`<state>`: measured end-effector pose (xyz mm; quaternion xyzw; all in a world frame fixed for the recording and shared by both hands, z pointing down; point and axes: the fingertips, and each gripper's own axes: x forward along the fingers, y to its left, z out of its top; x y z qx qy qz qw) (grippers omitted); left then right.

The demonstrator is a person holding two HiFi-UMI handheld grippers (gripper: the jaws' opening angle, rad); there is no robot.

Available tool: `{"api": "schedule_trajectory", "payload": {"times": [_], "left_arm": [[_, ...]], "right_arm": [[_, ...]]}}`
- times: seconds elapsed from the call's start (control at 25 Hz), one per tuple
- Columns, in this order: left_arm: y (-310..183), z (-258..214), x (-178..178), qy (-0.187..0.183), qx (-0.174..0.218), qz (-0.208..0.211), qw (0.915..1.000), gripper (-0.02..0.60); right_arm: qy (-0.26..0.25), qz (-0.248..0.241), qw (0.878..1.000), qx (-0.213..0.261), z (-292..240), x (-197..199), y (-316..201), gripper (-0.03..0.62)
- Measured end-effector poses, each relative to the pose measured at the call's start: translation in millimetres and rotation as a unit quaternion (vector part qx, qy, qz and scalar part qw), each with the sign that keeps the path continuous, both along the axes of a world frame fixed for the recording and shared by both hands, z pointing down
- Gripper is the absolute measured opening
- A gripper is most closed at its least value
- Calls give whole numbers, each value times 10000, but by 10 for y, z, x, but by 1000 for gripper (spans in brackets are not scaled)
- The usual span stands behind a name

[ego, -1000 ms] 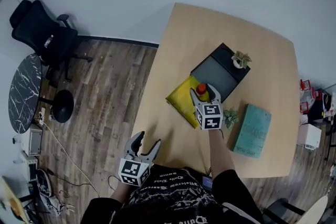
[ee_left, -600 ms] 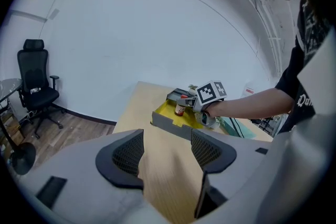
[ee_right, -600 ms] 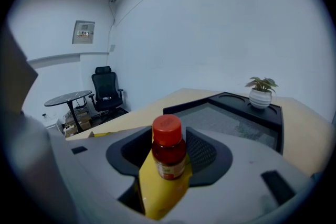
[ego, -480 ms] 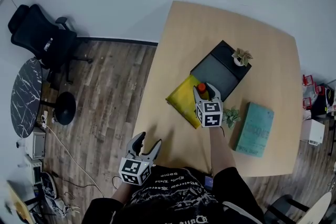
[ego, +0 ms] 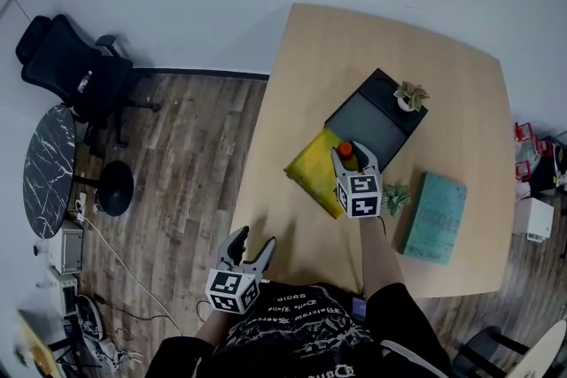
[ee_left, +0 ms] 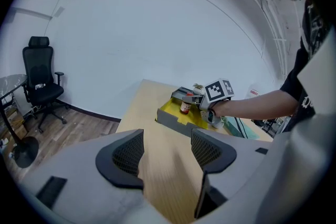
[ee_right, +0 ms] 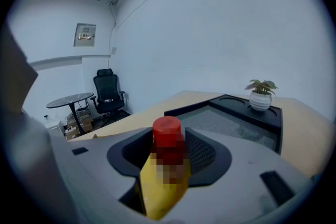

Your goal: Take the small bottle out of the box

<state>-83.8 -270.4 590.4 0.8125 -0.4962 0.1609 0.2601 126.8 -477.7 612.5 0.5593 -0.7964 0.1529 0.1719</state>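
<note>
One broad wooden table carries everything: a black tray toward its far side, the yellow-lined box touching the tray's near edge, and a teal book to the right, apart from both. My left claw hangs by the table's near-left corner, its jaws spread with only bare tabletop showing between them. My right claw reaches into the box. Its jaws have just been closing, and they clamp the small bottle, pads pressing on either side of it. That red-capped bottle stands upright inside the box. A little potted plant sits on the tray's far corner.
</note>
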Motion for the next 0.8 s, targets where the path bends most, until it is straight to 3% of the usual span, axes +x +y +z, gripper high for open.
{"api": "schedule_trajectory", "payload": {"times": [0.36, 0.8], "left_arm": [[33, -36, -22, 102, 83, -56, 9999, 288], [150, -136, 27, 329, 281, -64, 9990, 288]], "right_arm": [[-208, -37, 9991, 374, -397, -4, 110, 193], [-72, -267, 9977, 612, -825, -80, 454, 193]]}}
